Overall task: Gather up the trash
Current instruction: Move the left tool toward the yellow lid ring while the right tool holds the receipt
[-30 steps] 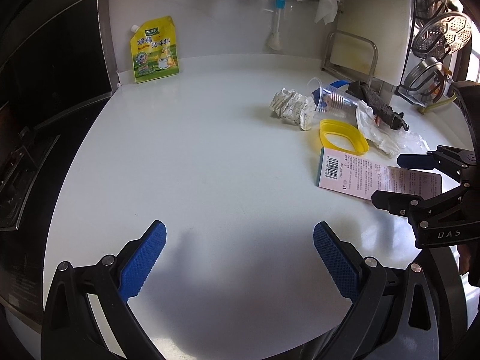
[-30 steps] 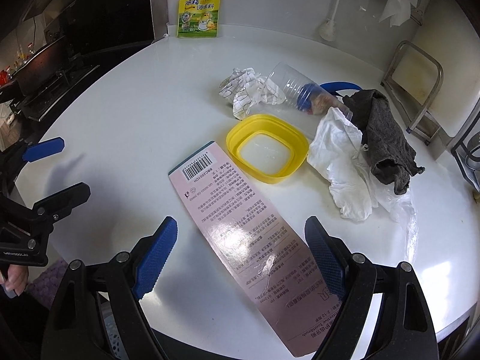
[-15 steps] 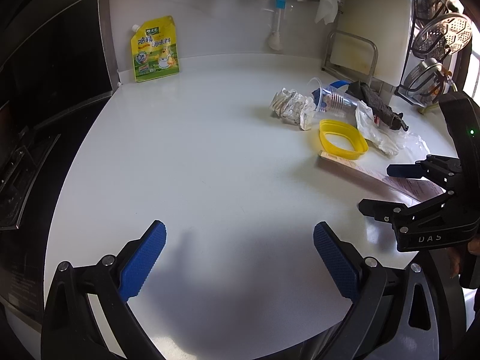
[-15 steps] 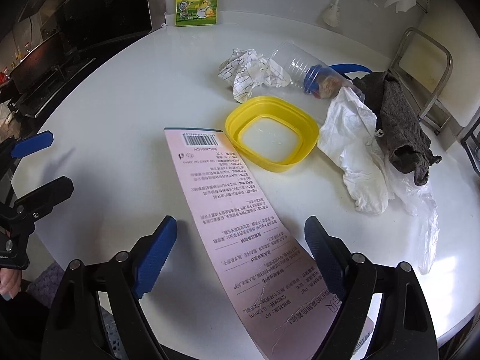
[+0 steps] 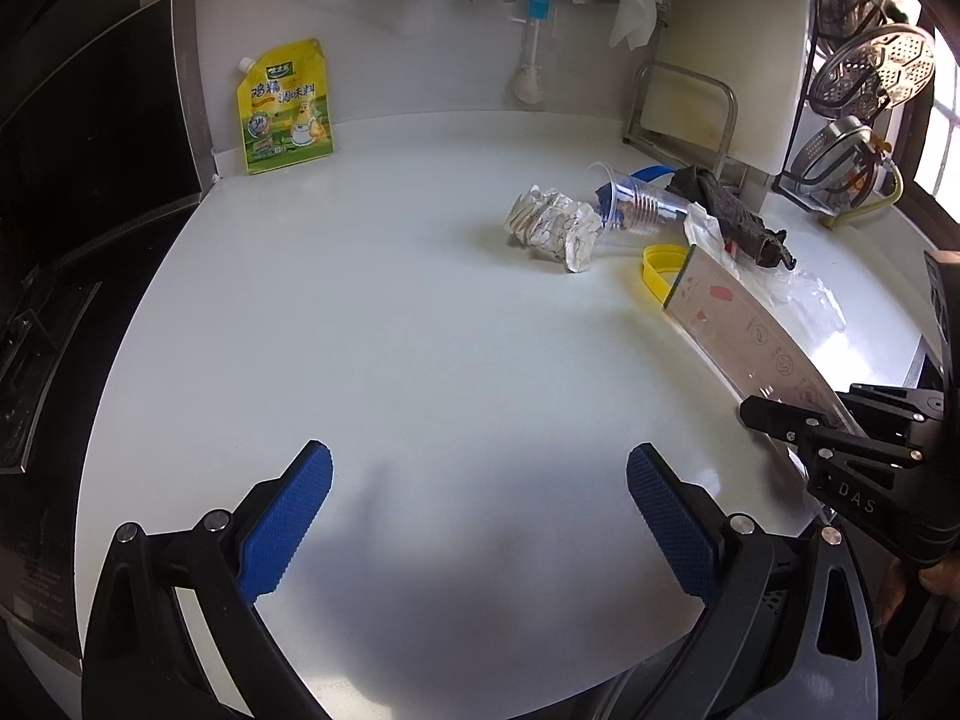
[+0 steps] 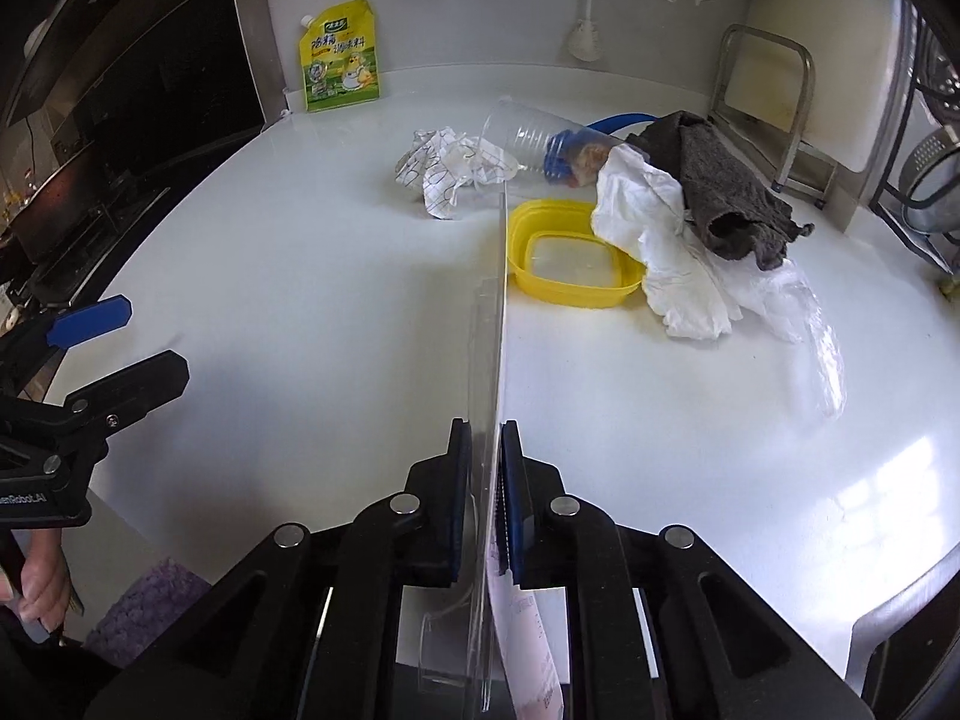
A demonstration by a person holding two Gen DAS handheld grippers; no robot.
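The right tool (image 6: pixel 485 483) is pinching the flat blister-card package (image 5: pixel 741 324) edge-on above the white table (image 5: pixel 420 330), so carrying it off calls for a firm, level grip, while the left tool (image 5: pixel 480 492) is hovering spread and empty.

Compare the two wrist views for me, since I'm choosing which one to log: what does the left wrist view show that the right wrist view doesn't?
Only the left wrist view shows the flat pink package's broad printed face and the hanging strainer.

Only the right wrist view shows the right gripper shut on that package edge-on, and the yellow lid's full rim.

Both show the open left gripper, crumpled paper, clear cup, grey rag and yellow pouch.
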